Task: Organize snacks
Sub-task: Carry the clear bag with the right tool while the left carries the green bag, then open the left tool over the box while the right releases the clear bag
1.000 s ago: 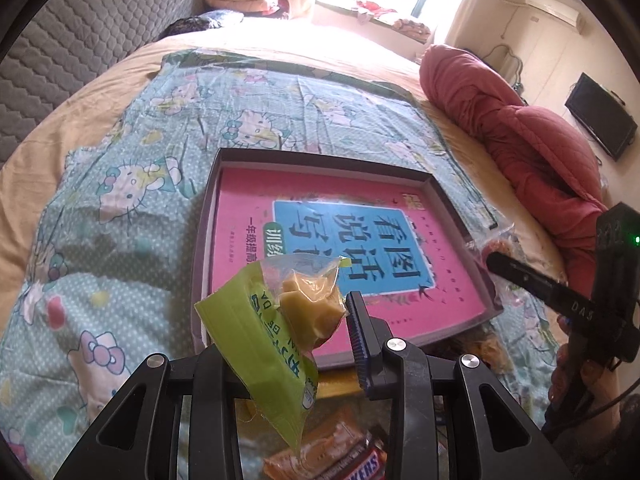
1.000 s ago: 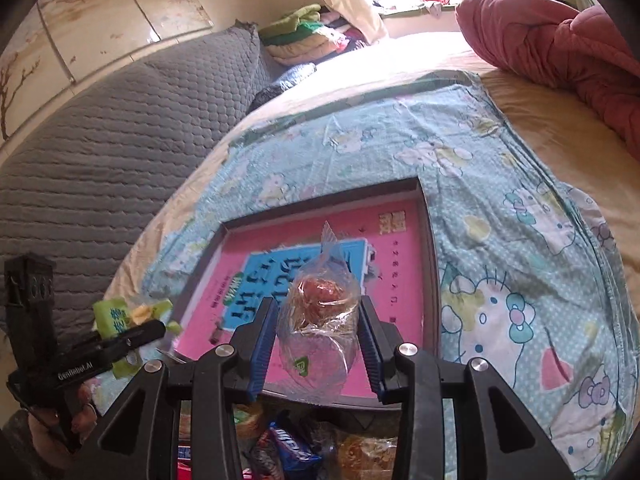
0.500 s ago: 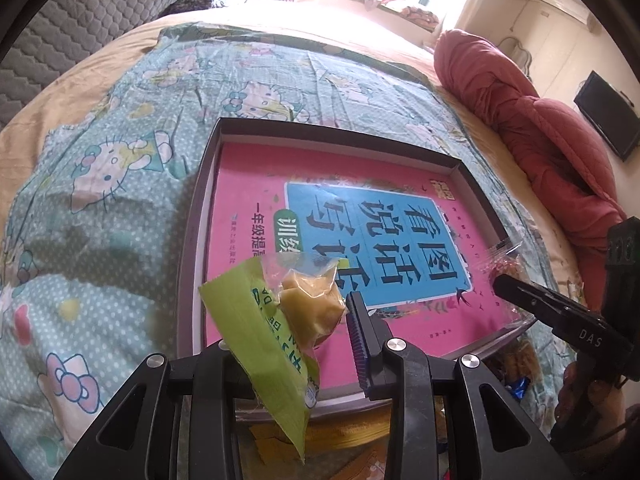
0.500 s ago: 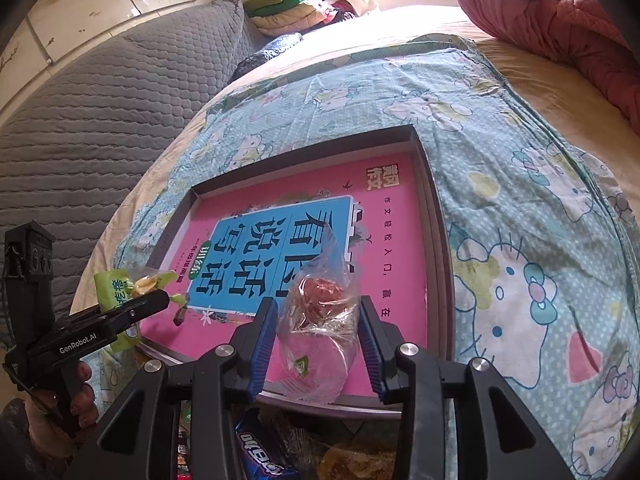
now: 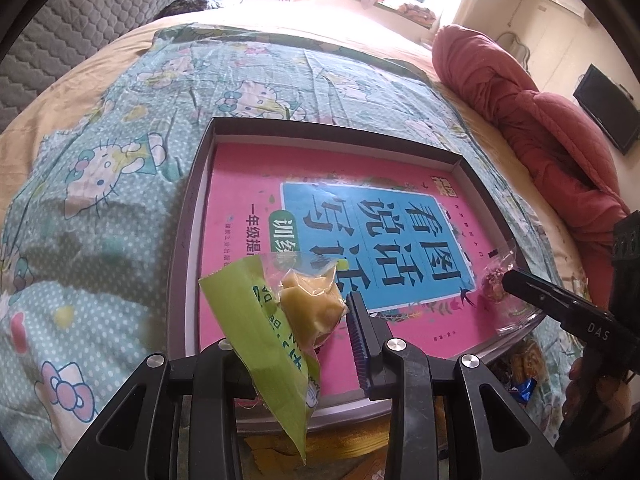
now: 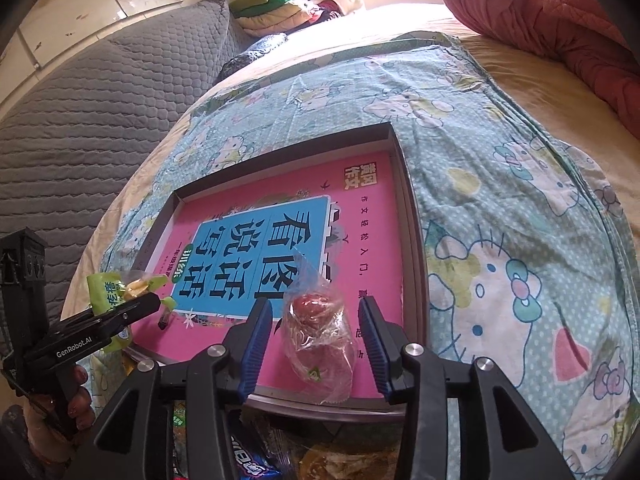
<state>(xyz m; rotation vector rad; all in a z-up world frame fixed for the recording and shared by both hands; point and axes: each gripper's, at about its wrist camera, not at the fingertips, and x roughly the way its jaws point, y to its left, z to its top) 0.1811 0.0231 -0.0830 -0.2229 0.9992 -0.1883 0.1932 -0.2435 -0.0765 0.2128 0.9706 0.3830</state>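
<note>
Bedspread [image 6: 500, 208], tray [image 6: 416, 264], seemingly released snack [image 6: 320, 332]

Bedroom surroundings
A Hello Kitty sheet [image 5: 120, 168] is spread over the bed; a red quilt [image 5: 532, 120] and folded clothes [image 6: 276, 8] are seen behind.

Book [image 5: 340, 232] inside tray [image 5: 192, 216], tray on bedsheet [image 5: 100, 184]

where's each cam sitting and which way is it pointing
Left wrist: rides the left gripper, looking along its jaws at the green snack packet over the tray; the right gripper shows at right.
Right wrist: rides the right gripper, jaws open around the clear-wrapped snack; the left gripper and hand show at left.
Shared: the tray, the pink book, both snacks.
</note>
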